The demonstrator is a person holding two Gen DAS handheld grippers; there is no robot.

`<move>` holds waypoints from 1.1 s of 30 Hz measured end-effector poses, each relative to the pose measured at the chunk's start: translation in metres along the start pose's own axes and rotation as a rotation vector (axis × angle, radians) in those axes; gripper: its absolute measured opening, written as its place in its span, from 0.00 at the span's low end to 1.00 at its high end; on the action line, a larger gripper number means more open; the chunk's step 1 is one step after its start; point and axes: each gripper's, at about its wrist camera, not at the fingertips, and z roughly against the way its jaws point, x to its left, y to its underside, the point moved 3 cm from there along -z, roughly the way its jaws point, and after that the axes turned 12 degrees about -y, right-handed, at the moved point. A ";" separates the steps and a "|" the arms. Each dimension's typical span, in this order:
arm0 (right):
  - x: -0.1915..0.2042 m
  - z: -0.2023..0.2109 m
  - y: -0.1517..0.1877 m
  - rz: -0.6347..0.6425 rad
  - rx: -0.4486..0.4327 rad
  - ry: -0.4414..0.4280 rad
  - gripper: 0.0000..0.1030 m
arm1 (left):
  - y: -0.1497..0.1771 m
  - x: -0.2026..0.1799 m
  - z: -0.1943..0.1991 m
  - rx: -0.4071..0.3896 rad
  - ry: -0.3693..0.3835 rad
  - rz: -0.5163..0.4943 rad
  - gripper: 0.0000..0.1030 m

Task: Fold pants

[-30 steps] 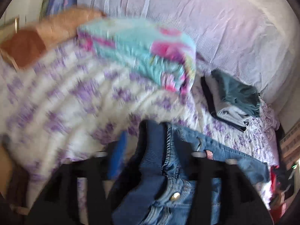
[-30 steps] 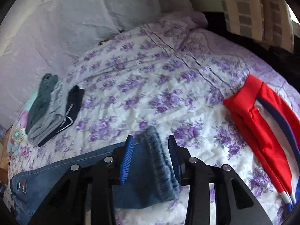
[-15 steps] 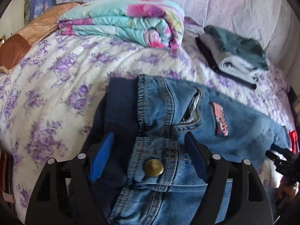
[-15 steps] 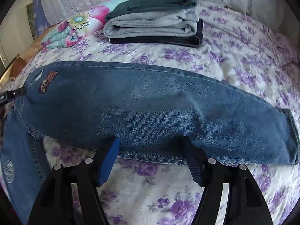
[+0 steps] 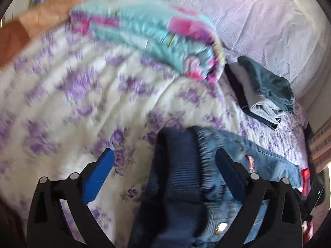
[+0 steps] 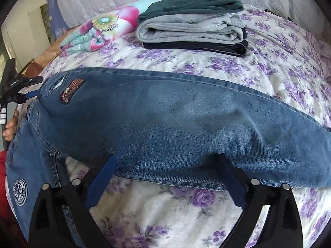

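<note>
Blue jeans [image 6: 165,113] lie across the flowered bedspread [image 6: 279,62], one leg folded over the other, with a patch [image 6: 71,91] near the waist. My right gripper [image 6: 167,165] is open at the near edge of the folded leg, jaws wide apart, holding nothing. In the left wrist view the waistband end of the jeans [image 5: 182,175] lies between the wide-open jaws of my left gripper [image 5: 165,159]. The left gripper also shows in the right wrist view [image 6: 22,88] at the waist end.
A stack of folded clothes [image 6: 192,20], dark teal on grey on navy, sits behind the jeans. A folded flowered quilt [image 5: 149,33] lies beside it. Pale pillows [image 5: 258,16] line the back. Red fabric [image 6: 3,161] shows at the left edge.
My left gripper has drawn back and tilted up, so the jeans' button and waist now sit lower in view. The right gripper has moved a little closer to the folded leg.
</note>
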 end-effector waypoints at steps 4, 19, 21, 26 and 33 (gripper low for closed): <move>-0.003 0.000 -0.002 0.015 0.029 -0.006 0.97 | -0.001 0.009 -0.014 0.048 0.077 0.032 0.94; 0.029 0.025 -0.061 0.268 -0.080 -0.102 0.97 | 0.001 0.005 -0.014 0.030 0.069 0.002 0.95; 0.029 0.007 -0.076 0.337 -0.027 -0.080 0.97 | 0.001 0.007 -0.015 0.033 0.078 0.011 0.95; 0.014 -0.028 -0.100 0.410 0.074 -0.147 0.75 | 0.000 0.008 -0.015 0.033 0.092 0.020 0.95; -0.013 -0.056 -0.109 0.395 0.141 -0.277 0.65 | -0.006 -0.003 -0.013 0.012 0.206 -0.038 0.67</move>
